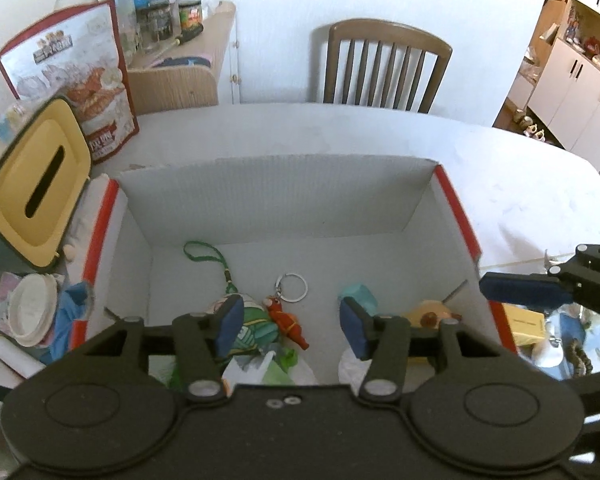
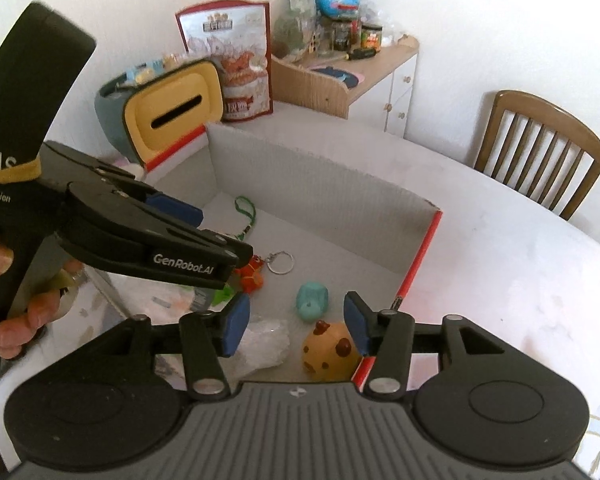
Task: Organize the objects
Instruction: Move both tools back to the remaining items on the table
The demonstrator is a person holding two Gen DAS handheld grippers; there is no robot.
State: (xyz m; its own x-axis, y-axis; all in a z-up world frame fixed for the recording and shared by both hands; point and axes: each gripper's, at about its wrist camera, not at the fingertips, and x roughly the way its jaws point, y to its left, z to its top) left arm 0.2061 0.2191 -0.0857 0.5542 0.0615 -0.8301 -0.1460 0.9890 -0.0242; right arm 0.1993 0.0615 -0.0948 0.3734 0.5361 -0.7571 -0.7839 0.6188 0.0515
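Note:
An open cardboard box (image 1: 280, 196) with white walls and red edges sits on the table. On its floor lie a green charm (image 1: 256, 332) on a cord, a red keychain figure (image 1: 286, 320) with a metal ring, a teal toy (image 1: 360, 294) and a yellow spotted toy (image 2: 330, 350). My left gripper (image 1: 292, 326) hangs open over the box, above the charm and keychain, holding nothing. My right gripper (image 2: 296, 326) is open too, empty, above the teal toy (image 2: 312, 300) at the box's near right corner. The left gripper (image 2: 218, 234) shows beside it.
A yellow-lidded tissue holder (image 1: 40, 184) and a snack bag (image 1: 88, 72) stand left of the box. A wooden chair (image 1: 384, 64) is behind the table. A side cabinet (image 2: 340, 80) carries jars. A clear plastic bag (image 2: 264, 340) lies in the box. A hand (image 2: 20, 320) grips the left tool.

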